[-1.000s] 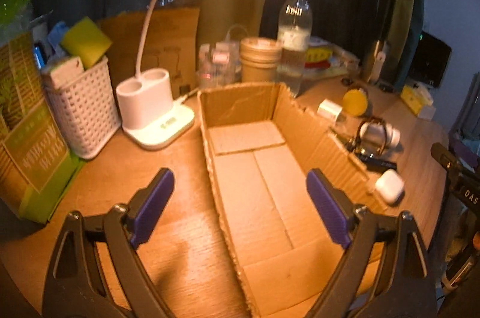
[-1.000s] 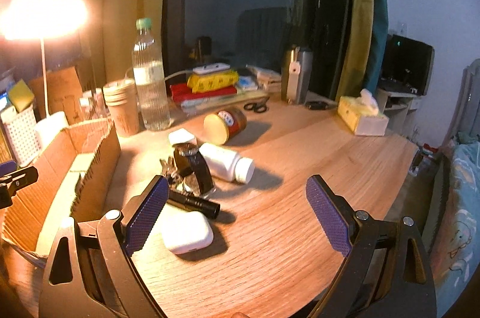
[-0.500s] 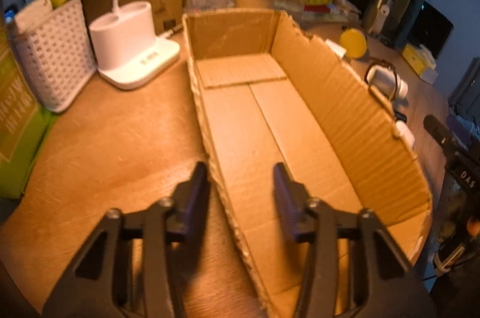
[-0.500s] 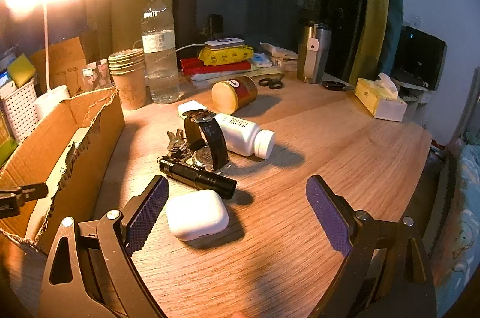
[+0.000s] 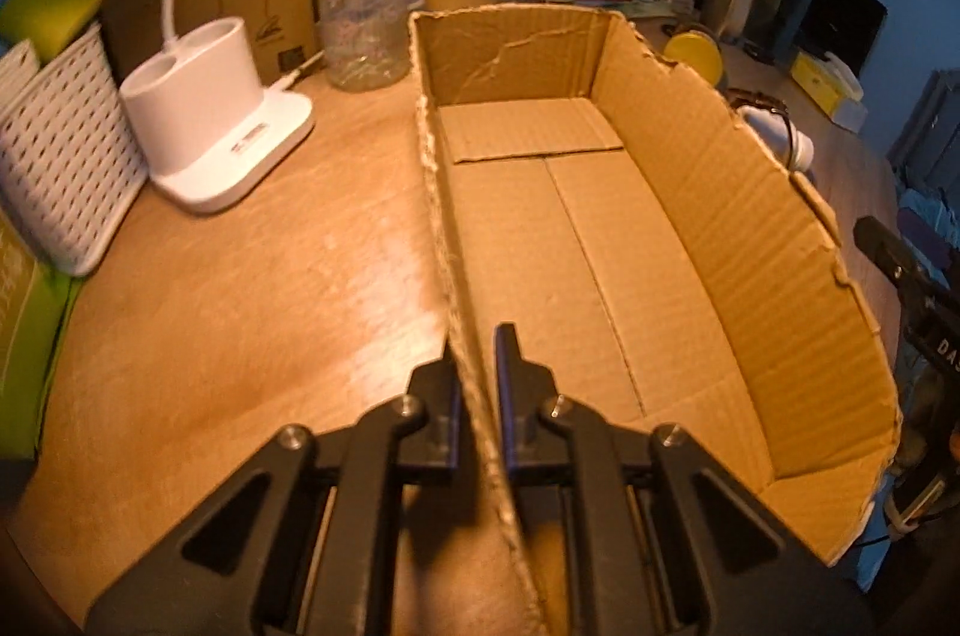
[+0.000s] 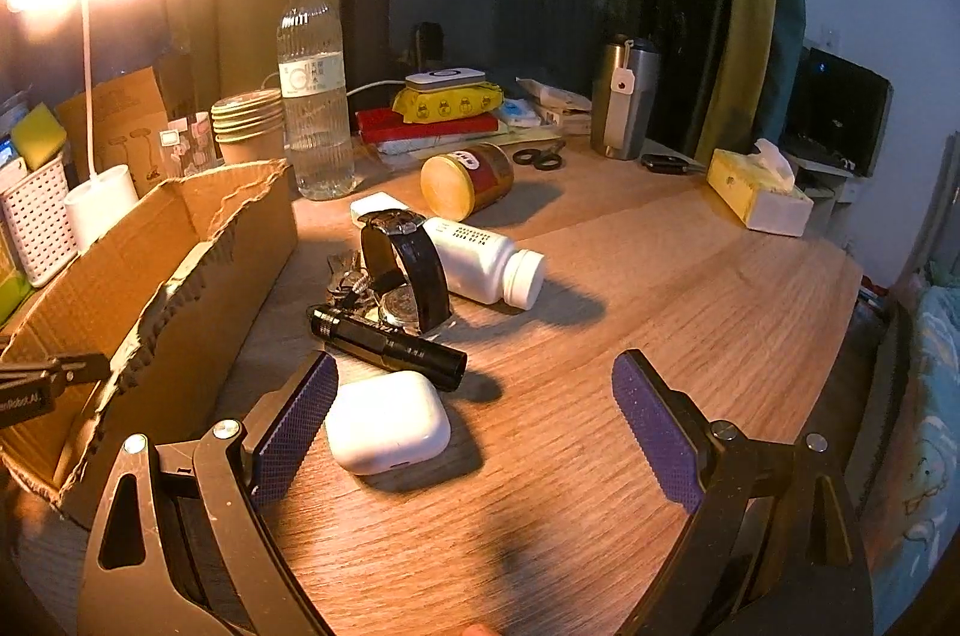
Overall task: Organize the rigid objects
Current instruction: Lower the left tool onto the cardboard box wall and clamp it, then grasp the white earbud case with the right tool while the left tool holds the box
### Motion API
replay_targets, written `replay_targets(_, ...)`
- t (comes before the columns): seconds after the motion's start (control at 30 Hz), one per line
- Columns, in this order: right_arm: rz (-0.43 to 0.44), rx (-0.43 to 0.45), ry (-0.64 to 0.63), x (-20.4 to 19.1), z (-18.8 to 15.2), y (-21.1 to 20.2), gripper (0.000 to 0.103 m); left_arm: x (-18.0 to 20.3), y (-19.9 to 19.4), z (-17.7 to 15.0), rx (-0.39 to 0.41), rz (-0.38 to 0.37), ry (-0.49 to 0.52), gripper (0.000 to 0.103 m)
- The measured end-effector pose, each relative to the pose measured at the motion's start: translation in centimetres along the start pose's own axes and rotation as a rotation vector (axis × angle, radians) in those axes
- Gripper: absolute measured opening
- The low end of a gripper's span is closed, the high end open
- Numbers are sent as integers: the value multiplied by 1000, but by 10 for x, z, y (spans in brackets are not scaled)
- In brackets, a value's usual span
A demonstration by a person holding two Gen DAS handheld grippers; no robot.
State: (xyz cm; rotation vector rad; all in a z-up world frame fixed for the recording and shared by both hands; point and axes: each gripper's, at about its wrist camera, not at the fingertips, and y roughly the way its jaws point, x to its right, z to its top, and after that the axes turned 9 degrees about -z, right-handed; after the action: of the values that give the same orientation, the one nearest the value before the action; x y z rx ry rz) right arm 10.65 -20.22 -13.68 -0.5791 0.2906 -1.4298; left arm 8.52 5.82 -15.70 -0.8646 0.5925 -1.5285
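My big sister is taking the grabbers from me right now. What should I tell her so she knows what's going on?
Left gripper: shut on the cardboard box, pinching its left wall near the front corner.
Right gripper: open, empty, low over the table with the white earbud case just inside its left finger.
Things: flashlight, watch, keys, white pill bottle and brown jar all lie on the table right of the box.
Done: box held; nothing packed.
Left: move each item into the box, probably the earbud case first.

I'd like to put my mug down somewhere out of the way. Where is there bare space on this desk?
Bare wood lies between the pill bottle and the tissue box, ahead of the right gripper. The cardboard box floor is bare. It is crowded around the earbud case, flashlight and watch.
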Motion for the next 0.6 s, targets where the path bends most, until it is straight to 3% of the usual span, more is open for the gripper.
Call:
replay_targets(0.27,10,-23,-12,-2,-5,6,95,5,9,8,19,4,60,9)
replay_targets(0.6,69,-62,-43,-17,-10,19,95,0,7,8,44,-28,29,9)
